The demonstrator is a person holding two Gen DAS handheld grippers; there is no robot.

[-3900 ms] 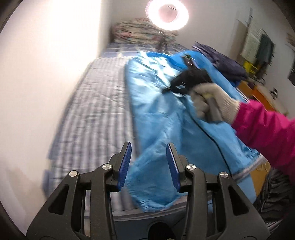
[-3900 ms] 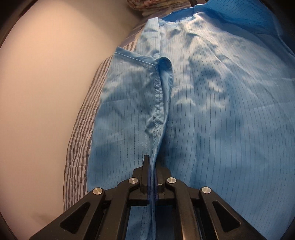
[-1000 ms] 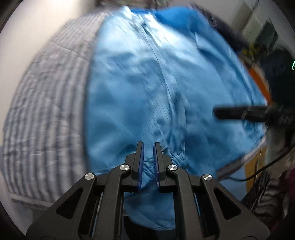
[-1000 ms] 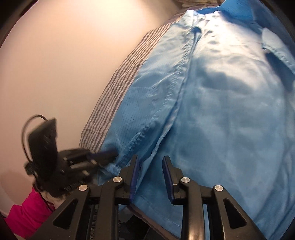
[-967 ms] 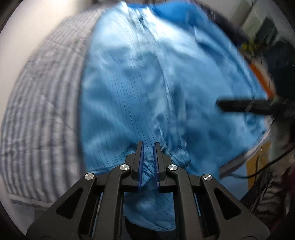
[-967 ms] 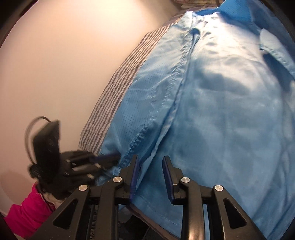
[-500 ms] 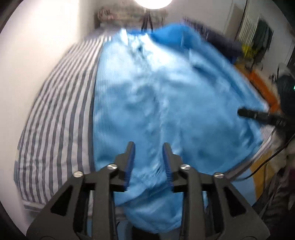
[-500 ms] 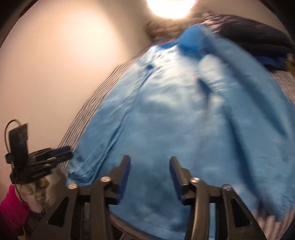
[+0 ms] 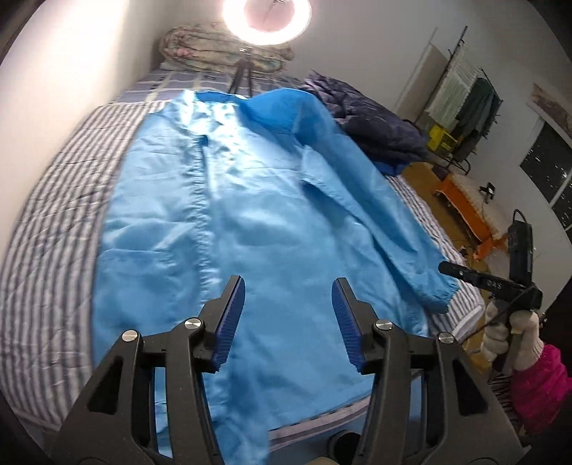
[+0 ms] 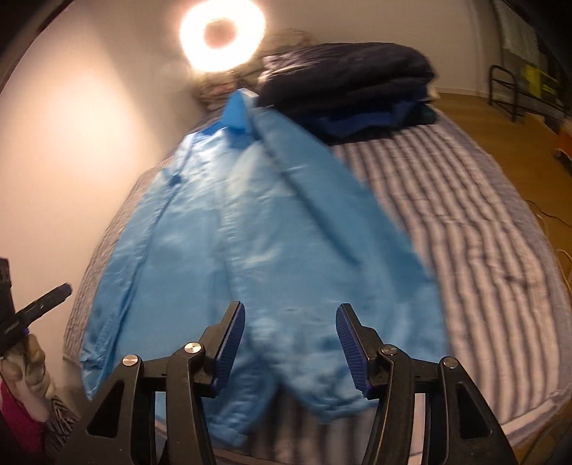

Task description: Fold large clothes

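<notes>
blue thin-fabric coat (image 9: 271, 221) now lies released on the striped bed (image 9: 53, 221); left tool (image 9: 287, 314) is opening, right tool (image 10: 289, 332) open, both empty, ready to regrasp.

Motion blur smeared the blue coat (image 10: 257, 250) in the right wrist view; its hem at 6 o'clock sat behind the gripper frame.

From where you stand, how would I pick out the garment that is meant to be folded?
Start at the bed with the grey striped cover, under the ring light. The light blue coat lies spread flat along it, front up, one sleeve stretched toward the near edge. The dark navy clothes behind it are heaped and far darker; the coat alone is pale, smooth and laid open.
</notes>
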